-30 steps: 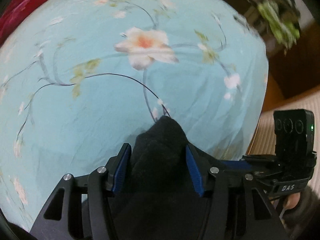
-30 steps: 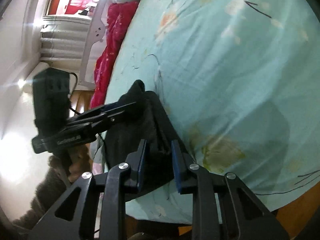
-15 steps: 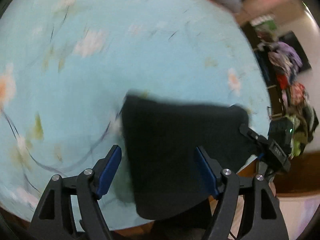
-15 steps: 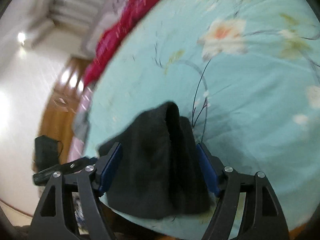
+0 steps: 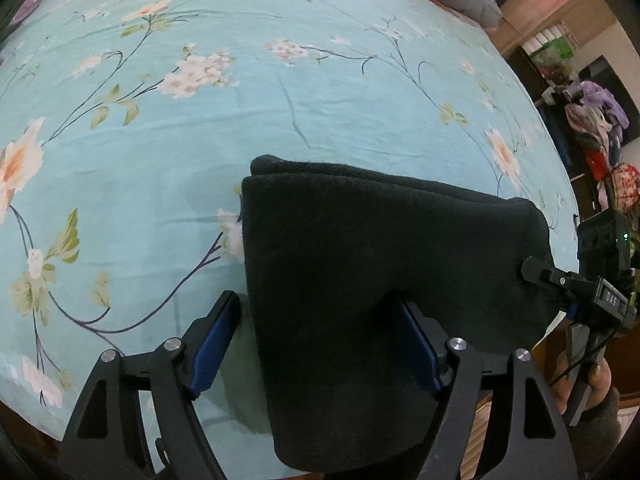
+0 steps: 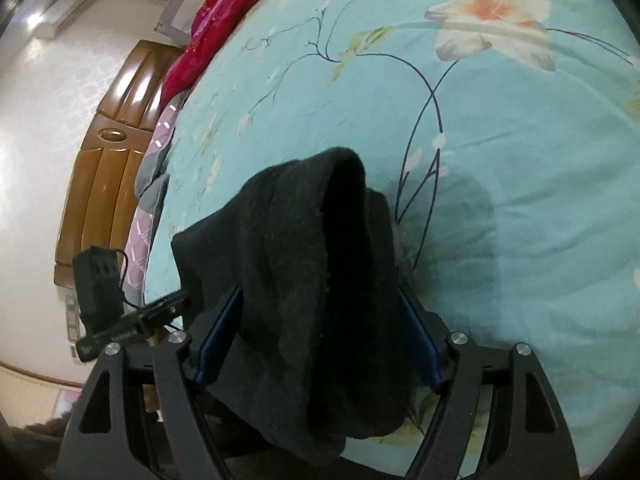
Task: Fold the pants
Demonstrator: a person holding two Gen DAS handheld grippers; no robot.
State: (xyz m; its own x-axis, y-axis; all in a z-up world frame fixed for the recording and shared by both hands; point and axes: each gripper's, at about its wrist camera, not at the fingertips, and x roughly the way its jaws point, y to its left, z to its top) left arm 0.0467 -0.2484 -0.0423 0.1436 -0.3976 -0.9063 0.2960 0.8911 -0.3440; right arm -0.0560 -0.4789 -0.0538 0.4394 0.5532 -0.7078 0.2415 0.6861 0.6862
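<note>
The black folded pants (image 5: 360,300) lie on the near edge of a bed covered by a light-blue floral sheet (image 5: 280,120). The left hand-held gripper (image 5: 316,344) has its blue-padded fingers (image 5: 214,344) spread wide apart, the cloth lying between them without being clamped. The right hand-held gripper (image 6: 320,336) is also spread wide, with the bundle between its fingers. A red blanket (image 6: 224,12) and a wooden headboard (image 6: 108,152) are at the far side. A heap of clothes (image 5: 596,136) stands beside the bed.
</note>
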